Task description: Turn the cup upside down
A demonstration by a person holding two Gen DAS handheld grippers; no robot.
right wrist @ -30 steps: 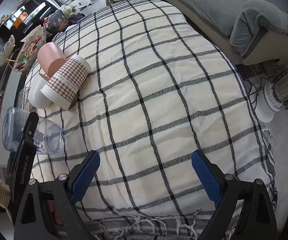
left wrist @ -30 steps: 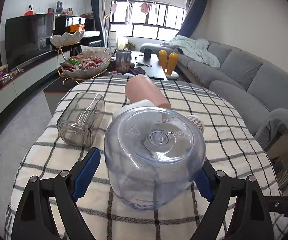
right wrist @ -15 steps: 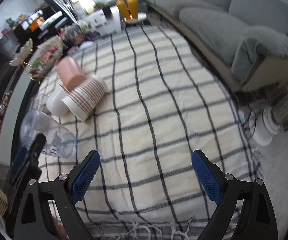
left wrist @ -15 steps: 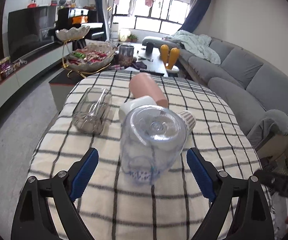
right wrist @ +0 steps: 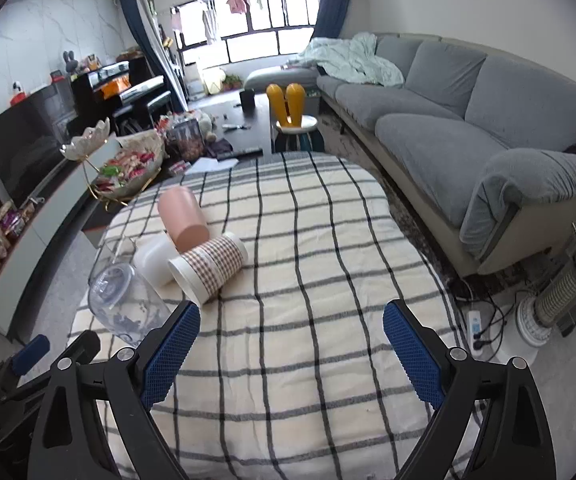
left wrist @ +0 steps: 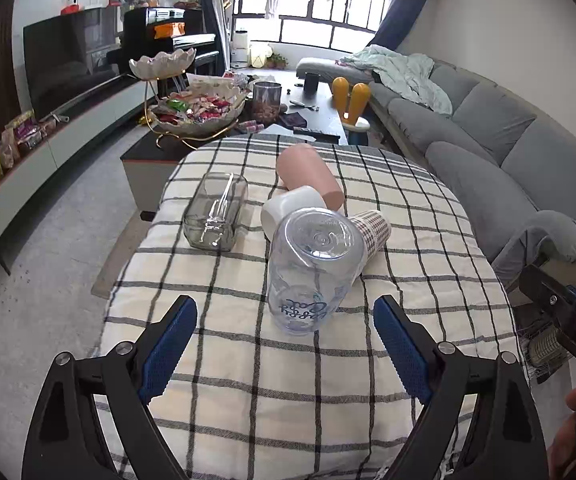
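Since a second ago my left gripper [left wrist: 286, 344] has let go and backed off, jaws wide; clear cup [left wrist: 313, 268] stands upside down. Right gripper [right wrist: 289, 350] wide, empty; checked cup [right wrist: 208, 268] next.

- The clear cup [left wrist: 313, 276], standing mouth-down ahead of the left gripper's fingers, bore blue cursive lettering on its wall; inverted, it could not be read.
- The right gripper's body [left wrist: 567, 320], right of the fingers, showed white letters "DA", cut off.
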